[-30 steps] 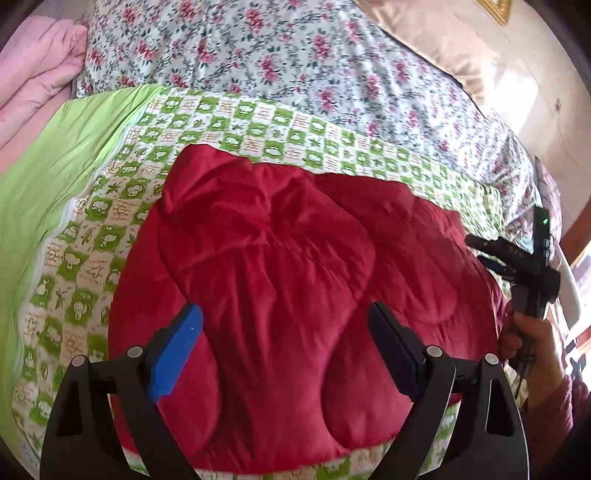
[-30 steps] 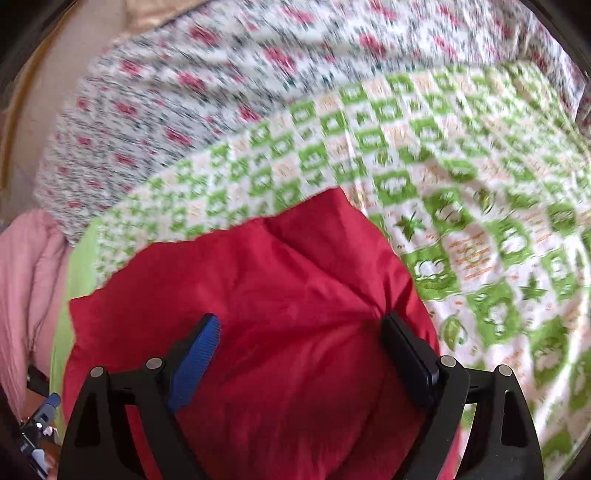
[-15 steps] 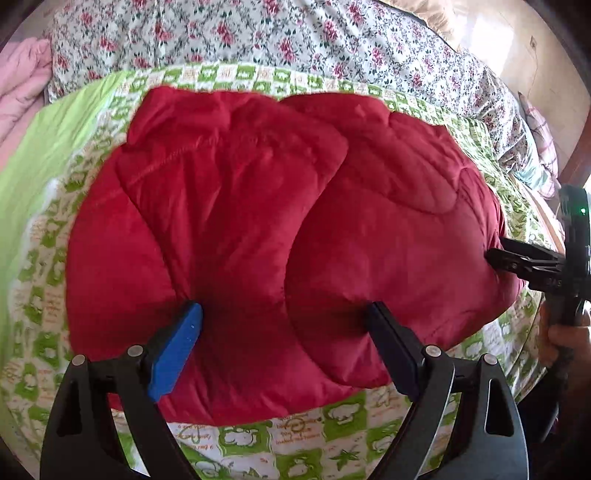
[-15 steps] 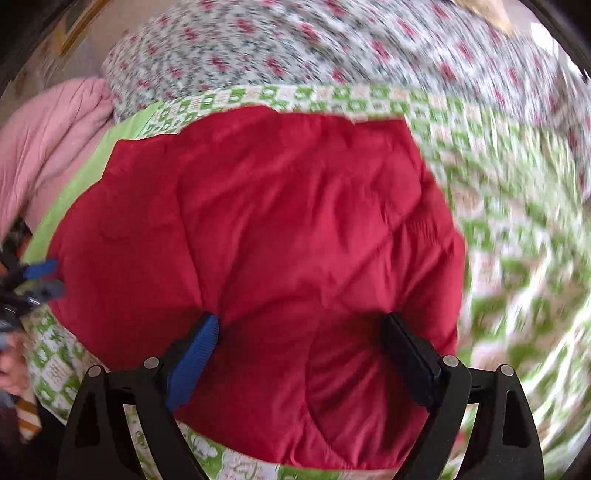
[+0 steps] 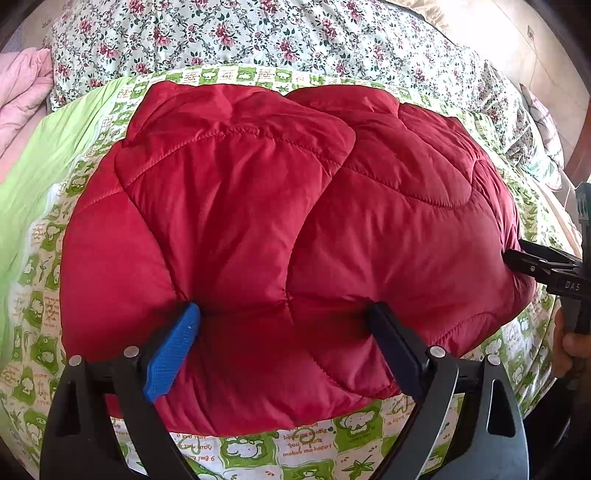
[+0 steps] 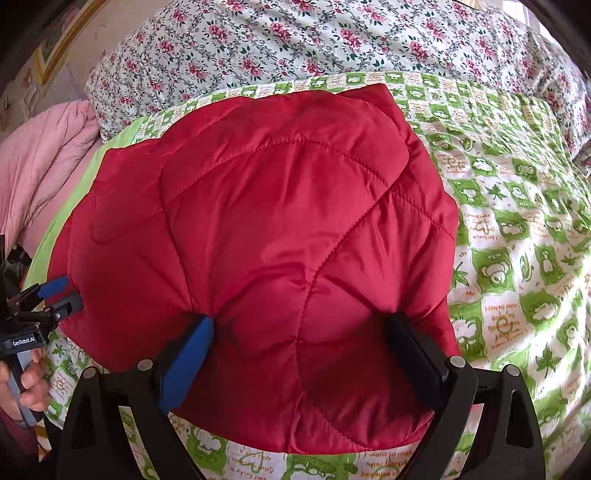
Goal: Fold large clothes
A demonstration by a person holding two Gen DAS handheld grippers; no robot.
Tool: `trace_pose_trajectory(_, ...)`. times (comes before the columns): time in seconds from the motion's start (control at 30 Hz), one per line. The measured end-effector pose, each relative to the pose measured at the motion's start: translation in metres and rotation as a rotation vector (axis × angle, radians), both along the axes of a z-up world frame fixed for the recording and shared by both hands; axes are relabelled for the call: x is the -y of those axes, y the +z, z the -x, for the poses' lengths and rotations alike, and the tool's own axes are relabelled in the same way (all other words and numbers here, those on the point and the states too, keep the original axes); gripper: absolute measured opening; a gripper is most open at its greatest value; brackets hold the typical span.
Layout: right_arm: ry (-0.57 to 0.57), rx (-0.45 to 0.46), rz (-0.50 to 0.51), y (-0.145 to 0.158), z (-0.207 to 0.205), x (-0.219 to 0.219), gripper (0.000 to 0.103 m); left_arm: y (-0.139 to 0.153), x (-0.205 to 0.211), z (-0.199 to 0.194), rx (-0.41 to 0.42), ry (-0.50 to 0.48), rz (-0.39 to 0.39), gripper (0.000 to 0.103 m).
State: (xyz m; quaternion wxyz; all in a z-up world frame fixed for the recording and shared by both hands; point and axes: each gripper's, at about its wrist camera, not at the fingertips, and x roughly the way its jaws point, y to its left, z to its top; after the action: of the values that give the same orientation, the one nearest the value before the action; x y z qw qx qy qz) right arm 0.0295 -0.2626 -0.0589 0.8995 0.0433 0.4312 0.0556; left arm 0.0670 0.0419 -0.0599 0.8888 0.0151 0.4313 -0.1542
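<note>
A puffy red quilted jacket (image 5: 258, 221) lies folded into a thick bundle on a green-and-white patterned sheet (image 5: 295, 450). My left gripper (image 5: 282, 314) points down at its near edge. Its jaws stand wide, and the blue and black fingertips dent the fabric that bulges between them. My right gripper (image 6: 300, 322) stands the same way on the jacket (image 6: 277, 221) further right. Its jaws are opening, with padding bulging between them. Each view catches the other gripper at the jacket's side: the right gripper (image 5: 535, 266) and the left gripper (image 6: 55, 295).
A floral duvet (image 5: 258, 33) lies behind the jacket across the bed. A pink blanket (image 6: 44, 158) is bunched at the left. The patterned sheet (image 6: 517, 221) stretches to the right. A person's hand (image 6: 29, 380) holds the left gripper's handle.
Both grippers came down and closer to the jacket's near edge, and their fingertips now sink into the fabric. The right view swung over until the jacket filled it.
</note>
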Motion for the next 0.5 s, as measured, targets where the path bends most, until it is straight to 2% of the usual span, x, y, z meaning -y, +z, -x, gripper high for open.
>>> trace_pose_trajectory(0.23,-0.012,-0.001,-0.014,0.000,0.002,0.004,0.095,0.001,-0.002,-0.002,-0.002,-0.007,-0.009,0.094)
trace_pose_trajectory(0.37,-0.019,-0.007,-0.023,0.001,0.003,0.005,0.095,0.012,0.001,0.001,0.003,0.003,-0.018,0.093)
trace_pose_trajectory(0.5,-0.024,-0.008,-0.036,0.003,0.005,0.006,0.095,0.023,0.002,0.005,0.018,-0.001,0.006,0.093)
